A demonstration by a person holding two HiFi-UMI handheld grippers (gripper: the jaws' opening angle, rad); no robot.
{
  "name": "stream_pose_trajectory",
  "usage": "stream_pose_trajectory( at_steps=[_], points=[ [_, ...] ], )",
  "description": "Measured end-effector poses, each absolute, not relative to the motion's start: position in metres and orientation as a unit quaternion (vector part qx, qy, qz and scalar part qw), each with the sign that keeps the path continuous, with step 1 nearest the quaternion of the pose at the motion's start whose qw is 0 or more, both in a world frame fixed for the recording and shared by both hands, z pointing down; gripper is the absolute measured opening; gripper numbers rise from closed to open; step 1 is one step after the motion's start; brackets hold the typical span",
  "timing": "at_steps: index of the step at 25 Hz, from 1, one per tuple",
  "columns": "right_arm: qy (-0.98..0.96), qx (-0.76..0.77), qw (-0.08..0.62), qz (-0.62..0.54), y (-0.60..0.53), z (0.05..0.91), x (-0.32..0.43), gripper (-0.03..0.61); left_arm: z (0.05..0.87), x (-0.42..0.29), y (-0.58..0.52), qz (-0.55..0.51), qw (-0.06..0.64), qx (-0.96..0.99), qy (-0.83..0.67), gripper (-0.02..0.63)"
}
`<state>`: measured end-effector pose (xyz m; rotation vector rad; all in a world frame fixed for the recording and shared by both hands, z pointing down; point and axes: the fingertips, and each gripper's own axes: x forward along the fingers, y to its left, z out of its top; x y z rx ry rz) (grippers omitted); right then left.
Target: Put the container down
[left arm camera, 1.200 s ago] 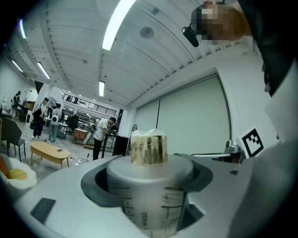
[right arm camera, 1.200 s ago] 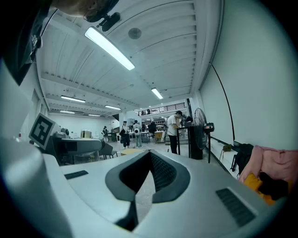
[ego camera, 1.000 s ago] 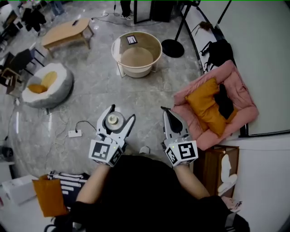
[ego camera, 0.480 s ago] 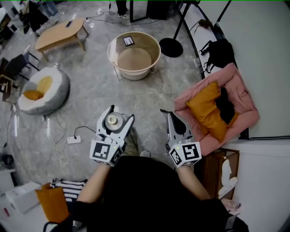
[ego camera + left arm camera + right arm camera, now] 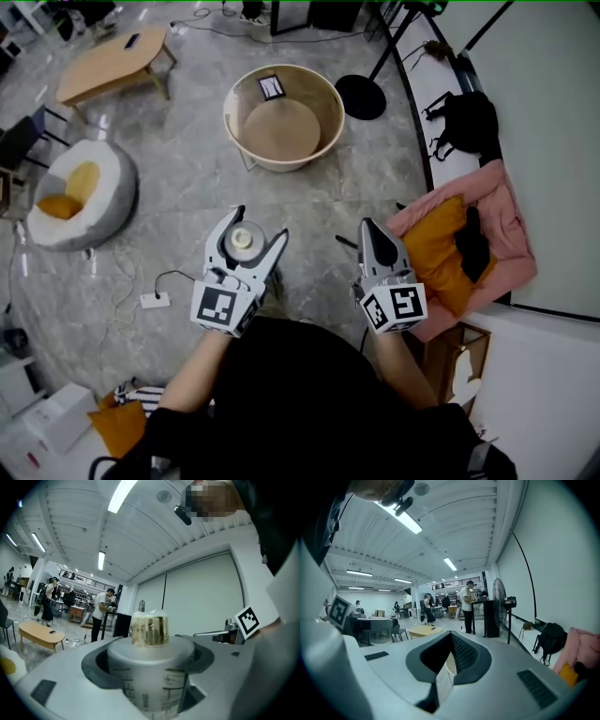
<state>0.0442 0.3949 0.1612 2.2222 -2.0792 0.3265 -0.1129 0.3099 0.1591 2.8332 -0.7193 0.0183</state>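
Note:
A grey cylindrical container (image 5: 241, 239) with a pale yellowish knob on top is held upright between the jaws of my left gripper (image 5: 253, 228), above the stone floor. In the left gripper view the container (image 5: 149, 672) fills the gap between the jaws of that gripper (image 5: 150, 660), and its gold knob (image 5: 150, 629) stands up in the middle. My right gripper (image 5: 368, 228) is held level with it to the right, jaws together and holding nothing. The right gripper view shows this gripper (image 5: 449, 654) pointing down the room.
A round beige tub (image 5: 322, 94) with a card (image 5: 272, 86) inside stands on the floor ahead. A black stand base (image 5: 361, 97) sits right of it. A pink bed (image 5: 506, 220) with an orange cushion (image 5: 441, 248) lies at the right, a white beanbag (image 5: 70, 192) and a wooden table (image 5: 112, 61) at the left.
The floor has slid under me: the beige tub sits slightly nearer and the pink bed further right. Both grippers keep their pose, the left still on the container.

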Motion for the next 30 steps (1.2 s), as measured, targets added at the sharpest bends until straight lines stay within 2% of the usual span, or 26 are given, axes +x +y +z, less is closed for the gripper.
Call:
stream_pose_trajectory(
  at_steps=[5,12,20,30],
  points=[
    [-0.673,0.732,0.010,0.104,0.320,0.146,0.054,0.021,0.157,-0.107,0.235,0.001,0.110,0.969,-0.223,0.353],
    [-0.669,0.737,0.027,0.095,0.232,0.140,0.051,0.021,0.158,-0.099,0.158,-0.007,0.103,0.974,-0.204,0.353],
    [-0.670,0.730,0.058,0.122,0.196,0.169,0.047,0.021,0.171,-0.105,0.095,-0.006,0.113,0.969,-0.218,0.353],
    [-0.702,0.699,0.046,0.131,0.129,0.194,0.078,0.021,0.220,-0.064,0.040,0.026,0.144,0.958,-0.246,0.353]
  ],
)
